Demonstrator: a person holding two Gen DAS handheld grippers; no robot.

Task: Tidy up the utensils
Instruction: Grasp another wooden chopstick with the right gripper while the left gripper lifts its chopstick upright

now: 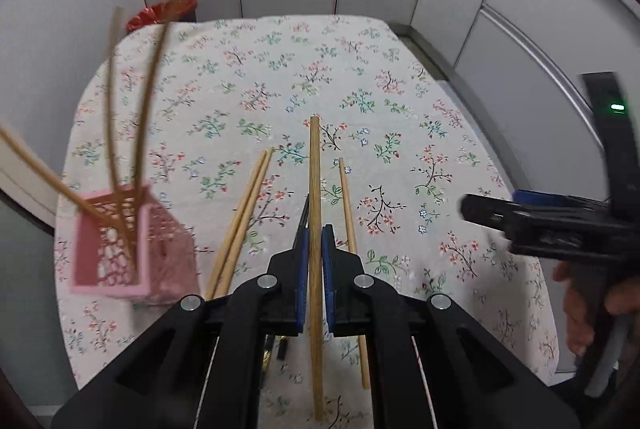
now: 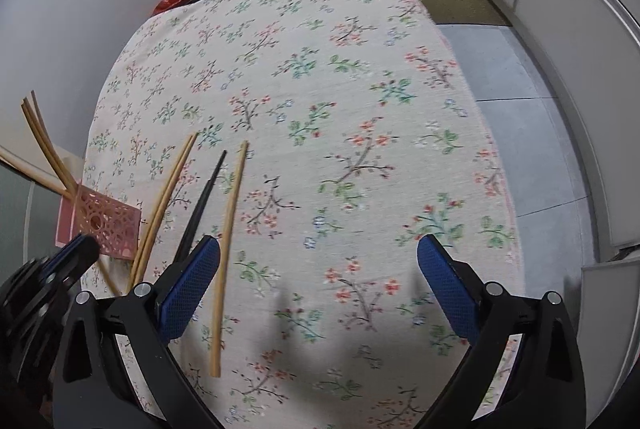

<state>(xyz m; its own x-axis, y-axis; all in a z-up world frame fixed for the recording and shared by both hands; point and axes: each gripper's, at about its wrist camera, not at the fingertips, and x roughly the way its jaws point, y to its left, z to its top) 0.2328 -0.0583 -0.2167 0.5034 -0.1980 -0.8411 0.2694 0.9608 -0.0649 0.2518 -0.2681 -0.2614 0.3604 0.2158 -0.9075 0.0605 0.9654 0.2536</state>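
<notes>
Progress: roughly halfway by my read. Pink basket [image 1: 116,241] at the desk's left edge already has approx 4 chopsticks standing in it; more remain outside it.
Desk: floral cloth [image 1: 360,77] covers it; loose sticks all lie left-centre, nr the basket.
Left gripper [image 1: 315,249]: clenched on one wooden chopstick [image 1: 315,189], gripped nr mid-length, stick running straight fwd between the blue pads. Looks lifted off the cloth, tho I can't be certain.
Right gripper [image 2: 318,261]: released, jaws wide apart, nothing between them, hovering above bare cloth at your right side of the desk.
Still loose, left-wrist view: a pair of chopsticks [image 1: 244,217] lying together between basket and your left gripper; a single chopstick [image 1: 352,241] just right of it.
Black stick [image 2: 200,205]: dark chopstick seen in right-wrist view, beside a tan one [image 2: 230,241]; partly hidden in the left-wrist view.
Left to do: drop the held stick into the basket, then the pair, the single & the black one, so approx 5 sticks incl. the held one.
Basket pos: tilted in both views, blurred in left-wrist view; can't tell if it sits flat.
Watch: basket is light & at the desk edge; a stick pushed in at an angle could tip it.
</notes>
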